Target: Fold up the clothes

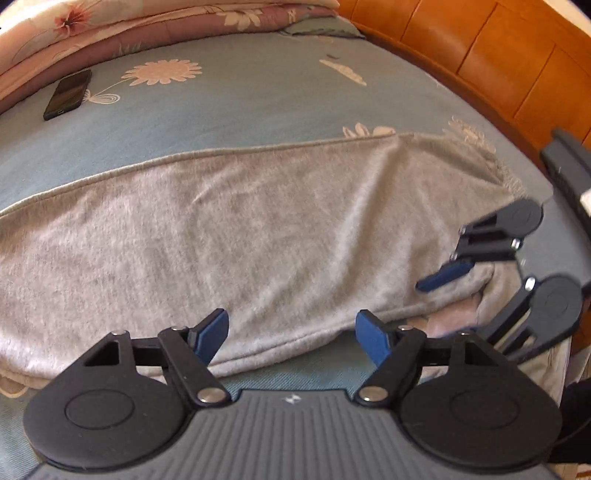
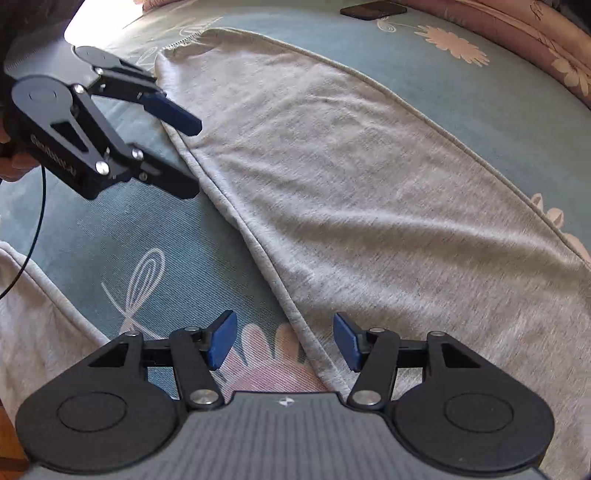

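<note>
A grey garment (image 1: 240, 229) lies spread flat across the blue flowered bedsheet (image 1: 229, 107). My left gripper (image 1: 291, 336) is open at the garment's near hem, which runs between its blue pads (image 1: 212, 334). At the right end of the cloth, my right gripper (image 1: 454, 306) is open too, one blue finger lying on top of the cloth edge and the other hidden. In the right wrist view the garment (image 2: 369, 184) stretches away, and its hemmed edge passes between the open right gripper (image 2: 285, 341). The left gripper (image 2: 194, 158) straddles the same edge farther along.
A black phone (image 1: 68, 94) lies on the sheet beyond the garment, also seen as the phone (image 2: 373, 9). Folded floral quilts (image 1: 110, 29) are stacked at the back. A wooden bed frame (image 1: 480, 59) borders the right side. More grey cloth (image 2: 29, 314) lies at the left.
</note>
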`<action>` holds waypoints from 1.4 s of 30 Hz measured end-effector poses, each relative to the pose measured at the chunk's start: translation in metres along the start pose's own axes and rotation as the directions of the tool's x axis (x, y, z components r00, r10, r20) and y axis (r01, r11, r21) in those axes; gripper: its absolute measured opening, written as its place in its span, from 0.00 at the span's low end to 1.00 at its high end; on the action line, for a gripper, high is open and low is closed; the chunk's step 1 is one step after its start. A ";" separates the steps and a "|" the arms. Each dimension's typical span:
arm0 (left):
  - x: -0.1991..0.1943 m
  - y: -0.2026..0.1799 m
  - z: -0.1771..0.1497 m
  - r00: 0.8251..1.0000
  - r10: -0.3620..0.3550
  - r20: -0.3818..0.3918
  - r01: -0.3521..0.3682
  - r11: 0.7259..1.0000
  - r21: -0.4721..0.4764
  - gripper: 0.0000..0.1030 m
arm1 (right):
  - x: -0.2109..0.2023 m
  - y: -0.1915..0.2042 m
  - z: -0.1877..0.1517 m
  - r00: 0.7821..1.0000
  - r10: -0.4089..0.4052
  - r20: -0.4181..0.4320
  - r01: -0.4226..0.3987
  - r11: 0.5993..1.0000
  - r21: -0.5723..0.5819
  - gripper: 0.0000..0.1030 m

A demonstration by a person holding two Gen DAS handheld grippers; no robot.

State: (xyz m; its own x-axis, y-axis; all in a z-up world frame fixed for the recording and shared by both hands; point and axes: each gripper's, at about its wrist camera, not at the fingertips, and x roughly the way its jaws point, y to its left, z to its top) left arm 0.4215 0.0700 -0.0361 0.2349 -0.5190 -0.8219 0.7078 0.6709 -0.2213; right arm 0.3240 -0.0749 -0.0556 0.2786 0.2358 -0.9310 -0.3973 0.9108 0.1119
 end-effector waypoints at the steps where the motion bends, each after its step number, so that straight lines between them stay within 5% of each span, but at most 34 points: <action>1: 0.007 -0.002 0.004 1.000 0.013 0.007 -0.012 1.000 -0.021 0.74 | 0.008 0.001 -0.003 1.000 0.005 -0.022 -0.005 1.000 0.008 0.61; 4: 0.040 0.001 0.005 0.995 0.081 -0.064 -0.088 0.989 -0.115 0.73 | 0.012 0.005 -0.015 0.999 0.021 -0.037 -0.020 1.000 0.003 0.70; 9: 0.034 -0.014 -0.012 0.964 0.237 -0.120 -0.236 0.971 0.021 0.73 | 0.006 -0.001 -0.025 0.998 0.053 -0.041 -0.053 0.999 -0.002 0.69; 15: 0.025 -0.027 0.010 0.987 0.159 -0.028 -0.162 0.981 -0.112 0.74 | 0.001 -0.011 -0.033 0.996 0.091 -0.010 -0.091 0.996 0.017 0.69; 19: 0.067 -0.051 0.020 0.993 0.089 -0.084 -0.096 0.991 -0.093 0.76 | -0.002 -0.018 -0.038 0.993 0.116 0.011 -0.116 0.993 0.029 0.76; 24: 0.076 -0.085 0.004 0.952 0.276 -0.133 -0.263 0.959 0.107 0.76 | -0.026 -0.027 -0.050 0.982 0.176 0.064 -0.177 0.984 0.025 0.77; 29: 0.055 -0.102 0.013 0.960 0.255 -0.120 -0.250 0.967 0.056 0.76 | -0.054 -0.078 -0.062 0.985 0.087 0.146 -0.105 0.988 0.115 0.78; 31: 0.062 -0.114 0.023 0.972 0.217 -0.085 -0.214 0.976 0.045 0.76 | -0.051 -0.100 -0.067 0.991 0.032 0.127 -0.054 0.984 0.173 0.78; 34: 0.081 -0.133 0.038 0.984 0.170 -0.062 -0.169 0.985 0.026 0.76 | -0.034 -0.124 -0.083 0.998 0.058 0.031 -0.064 0.964 0.257 0.78; 38: 0.118 -0.149 0.039 0.958 0.272 -0.093 -0.268 0.962 0.047 0.79 | -0.039 -0.124 -0.104 0.990 0.139 0.003 -0.134 0.953 0.271 0.86; 39: 0.127 -0.150 0.038 0.947 0.303 -0.110 -0.299 0.953 0.052 0.88 | -0.043 -0.122 -0.108 0.991 0.136 -0.004 -0.130 0.958 0.256 0.86; 42: 0.120 -0.143 0.041 0.950 0.284 -0.128 -0.290 0.957 -0.028 0.87 | -0.058 -0.123 -0.116 0.995 0.102 0.016 -0.103 0.971 0.214 0.86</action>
State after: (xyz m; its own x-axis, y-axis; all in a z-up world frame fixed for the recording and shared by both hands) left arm 0.3760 -0.1098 -0.0817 0.3388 -0.2347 -0.9111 0.5903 0.8071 0.0116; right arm 0.2557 -0.2400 -0.0557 0.2503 0.3332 -0.9090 -0.2276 0.9328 0.2793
